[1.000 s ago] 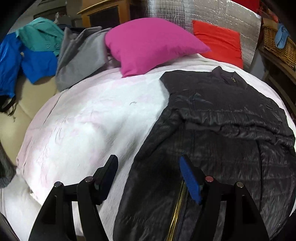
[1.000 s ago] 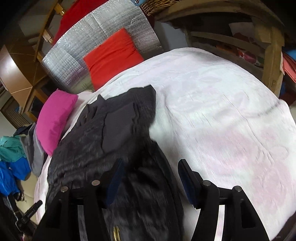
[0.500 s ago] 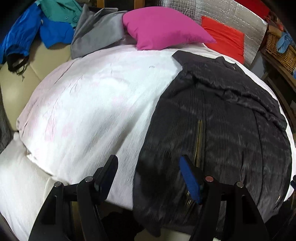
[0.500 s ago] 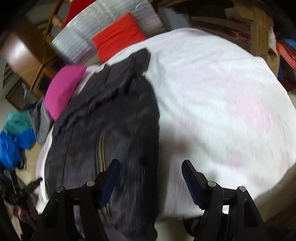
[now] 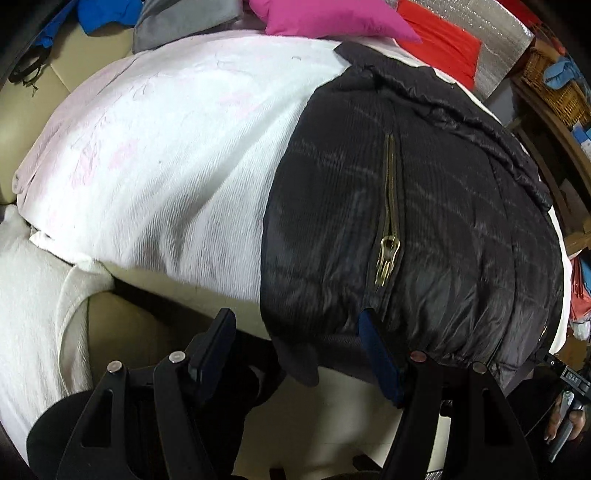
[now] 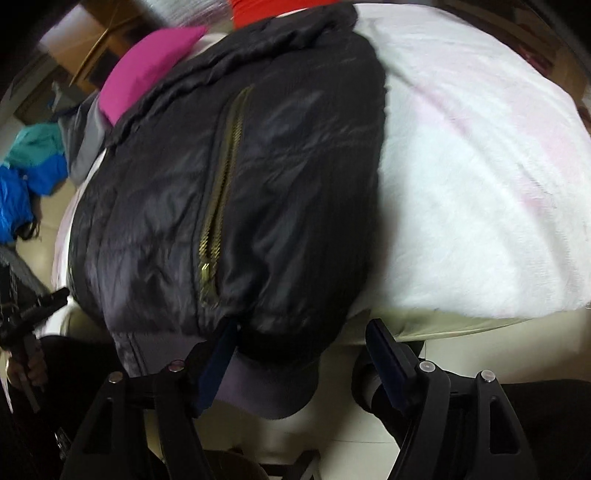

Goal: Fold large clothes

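The right wrist view is smeared with motion blur, so the jacket [image 6: 236, 192] quilting and zipper [image 6: 221, 192] teeth run soft. The pink pillow [image 6: 147, 70] at upper left is half covered by the jacket's collar. In the left wrist view the pillow [image 5: 332, 18] and red cushion [image 5: 443, 48] are cut by the top edge. The jacket [image 5: 424, 221] hem hides behind the left tool's blue pad [image 5: 376, 354]. A basket [image 5: 554, 85] at upper right is too small to read.
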`<state>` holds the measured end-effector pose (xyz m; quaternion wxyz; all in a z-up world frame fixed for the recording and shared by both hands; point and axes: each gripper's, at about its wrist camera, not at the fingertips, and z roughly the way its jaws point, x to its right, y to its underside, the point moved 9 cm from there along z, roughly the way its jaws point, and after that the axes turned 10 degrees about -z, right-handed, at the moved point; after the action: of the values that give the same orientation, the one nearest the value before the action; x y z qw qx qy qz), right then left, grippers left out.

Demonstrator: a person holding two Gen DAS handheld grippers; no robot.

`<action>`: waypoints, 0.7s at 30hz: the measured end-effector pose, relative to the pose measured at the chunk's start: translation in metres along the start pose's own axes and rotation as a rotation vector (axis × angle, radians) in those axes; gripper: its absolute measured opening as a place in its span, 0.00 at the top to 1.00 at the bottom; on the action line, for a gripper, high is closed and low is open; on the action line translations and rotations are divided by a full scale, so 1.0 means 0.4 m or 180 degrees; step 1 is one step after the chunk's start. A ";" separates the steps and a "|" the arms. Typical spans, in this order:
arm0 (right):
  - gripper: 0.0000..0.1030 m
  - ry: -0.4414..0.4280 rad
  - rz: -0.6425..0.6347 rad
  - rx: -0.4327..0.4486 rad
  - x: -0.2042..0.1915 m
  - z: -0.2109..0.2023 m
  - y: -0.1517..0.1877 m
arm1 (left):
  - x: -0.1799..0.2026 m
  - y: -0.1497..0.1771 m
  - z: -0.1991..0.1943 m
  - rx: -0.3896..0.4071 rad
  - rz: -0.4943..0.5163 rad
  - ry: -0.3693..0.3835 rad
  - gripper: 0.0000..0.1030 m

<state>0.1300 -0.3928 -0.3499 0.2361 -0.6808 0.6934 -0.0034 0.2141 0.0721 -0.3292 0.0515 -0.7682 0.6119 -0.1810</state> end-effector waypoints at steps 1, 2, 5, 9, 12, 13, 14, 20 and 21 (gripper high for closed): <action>0.23 0.0013 -0.0015 -0.0032 -0.002 0.009 0.004 | -0.001 0.009 0.007 -0.0044 -0.0003 0.0004 0.32; 0.23 0.0032 -0.0037 -0.0085 -0.005 0.022 0.011 | 0.001 0.019 0.019 -0.0114 -0.0007 0.0010 0.32; 0.22 0.0066 -0.0072 -0.0187 -0.010 0.051 0.028 | 0.011 0.050 0.048 -0.0278 0.0041 0.0024 0.32; 0.19 0.0118 -0.0053 -0.0243 -0.005 0.082 0.025 | 0.029 0.075 0.097 -0.0462 0.0129 -0.0012 0.32; 0.20 0.0085 -0.0034 -0.0229 -0.002 0.095 0.027 | 0.033 0.069 0.107 -0.0389 0.0144 -0.0058 0.32; 0.28 0.0084 -0.0108 -0.0191 -0.005 0.092 0.034 | 0.036 0.065 0.107 -0.0352 0.0148 -0.0050 0.33; 0.35 0.0049 -0.0190 -0.0163 -0.015 0.084 0.041 | 0.039 0.064 0.105 -0.0318 0.0156 -0.0035 0.36; 0.77 0.0053 -0.0266 -0.0047 -0.044 0.023 0.053 | 0.039 0.065 0.099 -0.0289 0.0097 -0.0001 0.70; 0.78 -0.0017 -0.0292 -0.0011 -0.056 0.006 0.054 | 0.032 0.066 0.095 -0.0279 0.0089 0.0027 0.72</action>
<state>0.1096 -0.3693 -0.3521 0.2365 -0.7122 0.6608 -0.0111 0.2051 0.0480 -0.3698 0.0177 -0.7604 0.6301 -0.1565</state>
